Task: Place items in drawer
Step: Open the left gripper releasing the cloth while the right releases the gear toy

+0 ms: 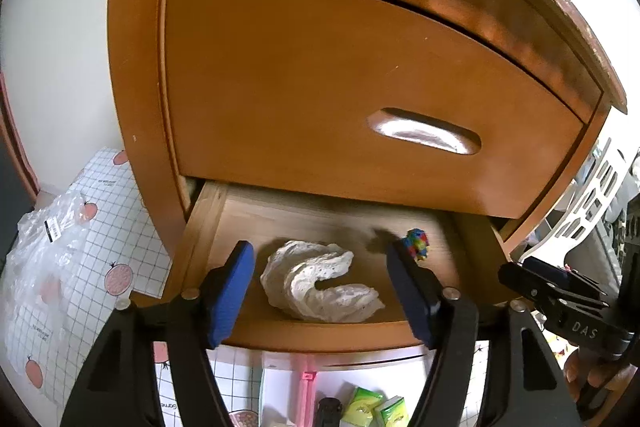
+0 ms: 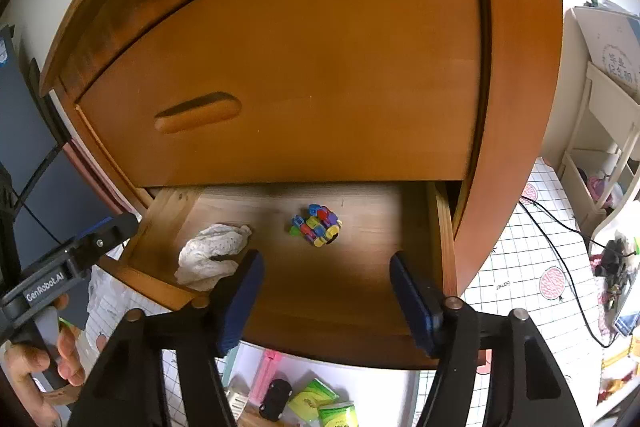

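The lower drawer (image 1: pixel 320 337) (image 2: pixel 344 343) of a wooden cabinet stands pulled out. A crumpled white cloth (image 1: pixel 316 281) (image 2: pixel 210 255) lies on the drawer floor at the left. A small multicoloured block toy (image 1: pixel 416 243) (image 2: pixel 317 225) rests on the floor further right. My left gripper (image 1: pixel 320 291) hangs open above the cloth, its blue pads either side of it and not pressing on it. My right gripper (image 2: pixel 326 291) is open over bare drawer floor, nearer the front than the toy, with nothing between its fingers.
The closed upper drawer (image 1: pixel 360 91) with a recessed handle (image 1: pixel 424 131) overhangs the open one. Below the drawer front, on a checked mat (image 2: pixel 516 267), lie green packets (image 2: pixel 316 401), a pink item (image 2: pixel 266 371) and a small black toy car (image 2: pixel 276 399). A plastic bag (image 1: pixel 48 255) sits left.
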`<state>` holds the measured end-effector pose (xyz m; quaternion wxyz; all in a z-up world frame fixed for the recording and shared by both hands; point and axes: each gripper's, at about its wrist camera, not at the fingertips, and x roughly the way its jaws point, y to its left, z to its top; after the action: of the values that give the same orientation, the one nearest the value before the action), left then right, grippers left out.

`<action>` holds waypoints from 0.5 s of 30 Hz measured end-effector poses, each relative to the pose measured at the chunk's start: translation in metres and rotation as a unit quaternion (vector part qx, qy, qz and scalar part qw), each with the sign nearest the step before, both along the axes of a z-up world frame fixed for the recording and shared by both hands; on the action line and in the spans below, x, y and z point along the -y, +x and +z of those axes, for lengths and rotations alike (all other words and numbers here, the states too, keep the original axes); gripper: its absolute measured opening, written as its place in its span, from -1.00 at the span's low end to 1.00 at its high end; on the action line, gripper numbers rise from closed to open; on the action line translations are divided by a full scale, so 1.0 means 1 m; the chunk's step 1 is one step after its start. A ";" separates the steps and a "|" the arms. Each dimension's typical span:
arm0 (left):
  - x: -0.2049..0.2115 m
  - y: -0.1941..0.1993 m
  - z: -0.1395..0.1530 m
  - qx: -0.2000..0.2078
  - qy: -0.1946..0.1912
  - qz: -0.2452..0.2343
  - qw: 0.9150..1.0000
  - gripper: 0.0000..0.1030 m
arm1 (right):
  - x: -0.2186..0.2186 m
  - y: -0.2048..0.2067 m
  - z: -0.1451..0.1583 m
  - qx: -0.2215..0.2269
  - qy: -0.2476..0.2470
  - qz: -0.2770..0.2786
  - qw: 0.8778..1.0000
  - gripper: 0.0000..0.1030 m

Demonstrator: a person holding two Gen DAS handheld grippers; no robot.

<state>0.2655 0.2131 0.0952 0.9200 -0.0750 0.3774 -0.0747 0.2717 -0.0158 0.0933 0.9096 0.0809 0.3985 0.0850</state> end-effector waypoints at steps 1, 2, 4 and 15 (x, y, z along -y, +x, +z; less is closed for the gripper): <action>-0.001 -0.001 0.000 0.000 0.001 0.003 1.000 0.50 | 0.000 0.000 -0.001 -0.001 0.000 0.000 1.000 0.41; -0.002 -0.002 -0.001 0.000 0.001 0.006 1.000 0.54 | 0.000 -0.001 -0.001 -0.003 0.000 0.001 1.000 0.46; -0.003 -0.003 -0.002 0.002 0.004 0.013 1.000 0.67 | 0.001 -0.002 -0.002 -0.003 0.001 0.002 1.000 0.64; -0.013 -0.017 0.000 0.014 0.003 0.041 0.999 0.99 | -0.003 -0.014 -0.001 0.006 -0.006 0.011 1.000 0.99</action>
<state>0.2485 0.2262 0.0947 0.9276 -0.0871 0.3614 -0.0368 0.2582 -0.0132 0.0928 0.9113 0.0707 0.3947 0.0932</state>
